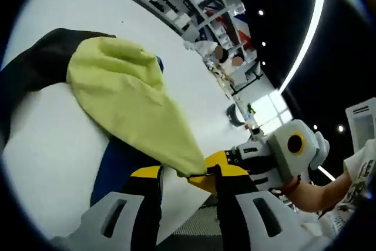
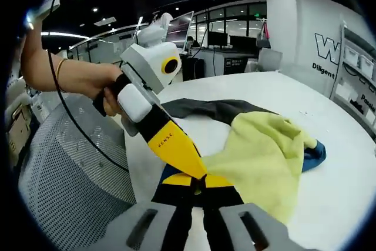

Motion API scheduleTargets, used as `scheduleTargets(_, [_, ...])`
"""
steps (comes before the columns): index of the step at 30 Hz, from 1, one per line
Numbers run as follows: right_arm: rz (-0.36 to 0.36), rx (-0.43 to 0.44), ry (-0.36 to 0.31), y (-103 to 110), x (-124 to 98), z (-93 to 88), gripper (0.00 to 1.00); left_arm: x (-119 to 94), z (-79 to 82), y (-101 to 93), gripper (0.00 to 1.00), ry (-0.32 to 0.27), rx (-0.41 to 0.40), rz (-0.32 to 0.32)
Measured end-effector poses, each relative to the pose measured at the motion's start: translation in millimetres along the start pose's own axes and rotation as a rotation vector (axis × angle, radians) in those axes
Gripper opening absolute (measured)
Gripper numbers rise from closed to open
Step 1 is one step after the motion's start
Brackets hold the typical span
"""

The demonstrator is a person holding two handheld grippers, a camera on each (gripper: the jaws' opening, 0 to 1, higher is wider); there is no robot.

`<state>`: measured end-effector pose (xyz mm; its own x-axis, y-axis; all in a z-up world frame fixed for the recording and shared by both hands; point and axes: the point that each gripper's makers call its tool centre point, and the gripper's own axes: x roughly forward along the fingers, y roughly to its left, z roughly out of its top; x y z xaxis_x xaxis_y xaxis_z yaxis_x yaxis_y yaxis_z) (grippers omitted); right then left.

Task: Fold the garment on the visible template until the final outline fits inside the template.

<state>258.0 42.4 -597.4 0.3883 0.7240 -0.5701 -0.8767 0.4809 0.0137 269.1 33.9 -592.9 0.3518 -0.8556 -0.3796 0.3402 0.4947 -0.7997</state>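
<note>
On table [image 2: 352,163], garment [image 2: 264,157] pinched.

I work over a broad white table with a smooth, glossy top [image 2: 346,204], its near edge curving away above a grey perforated mat on the floor [image 2: 64,168]. Lying straight on it is a yellow-green cloth garment [image 2: 264,157], rumpled and partly lifted at its near corner. Under the garment a dark blue flat sheet [image 1: 120,166] peeks out (I cannot tell its full outline), and a black cloth strip [image 2: 217,110] runs along the far side.
</note>
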Motion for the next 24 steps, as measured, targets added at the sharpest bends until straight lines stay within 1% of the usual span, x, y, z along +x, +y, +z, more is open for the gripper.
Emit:
scheduleTargets(3, [0.012, 0.000, -0.008, 2.5, 0.9, 0.8, 0.00, 1.7, 6.2, -2.0, 0.18, -0.036, -0.021, -0.014])
scheduleTargets(4, [0.015, 0.009, -0.013, 3.1, 1.0, 1.6, 0.00, 1.9, 8.4, -0.9, 0.15, -0.048, -0.019, -0.009])
scheduleTargets(5, [0.015, 0.016, -0.019, 3.2, 1.5, 3.0, 0.00, 1.9, 8.1, -0.7, 0.12, -0.044, -0.020, -0.010])
scheduleTargets(7, [0.011, 0.026, -0.022, 2.1, 2.2, 3.6, 0.00, 3.2, 8.9, 0.2, 0.09, -0.042, -0.022, -0.010])
scheduleTargets(8, [0.009, 0.027, -0.022, 1.9, 2.6, 3.5, 0.00, 3.4, 9.7, 0.1, 0.04, -0.043, -0.022, -0.012])
scheduleTargets(9, [0.008, 0.028, -0.024, 1.8, 2.4, 3.5, 0.00, 3.3, 11.3, -0.4, 0.03, -0.048, -0.021, -0.014])
scheduleTargets(13, [0.001, 0.053, -0.040, 0.7, 2.8, 6.4, 0.00, 1.1, 15.6, 0.1, 0.00, -0.063, -0.015, -0.004])
scheduleTargets(15, [0.012, 0.120, -0.042, 2.6, 2.6, 7.3, 0.01, -2.1, 19.0, 0.2, 0.00, -0.073, -0.009, 0.005])
scheduleTargets(16, [0.010, 0.123, -0.042, 2.0, 1.9, 7.2, 0.01, -5.9, 24.8, 0.8, 0.00, -0.095, -0.001, 0.014])
scheduleTargets(18, [0.001, 0.124, -0.044, 1.6, -0.2, 6.8, 0.04, -14.4, 35.9, -1.4, 0.00, -0.130, -0.004, 0.005])
scheduleTargets(20, [-0.013, 0.148, -0.040, -1.6, -4.2, 2.5, 0.07, -23.7, 46.9, -1.9, 0.00, -0.160, -0.007, 0.001])
scheduleTargets(22, [-0.020, 0.171, -0.039, -3.9, -7.2, 0.3, 0.10, -29.2, 53.1, -1.1, 0.00, -0.175, -0.002, 0.005])
scheduleTargets(24, [-0.031, 0.201, -0.047, -8.2, -11.4, -0.8, 0.13, -40.7, 63.8, 0.4, 0.00, -0.200, 0.022, 0.023])
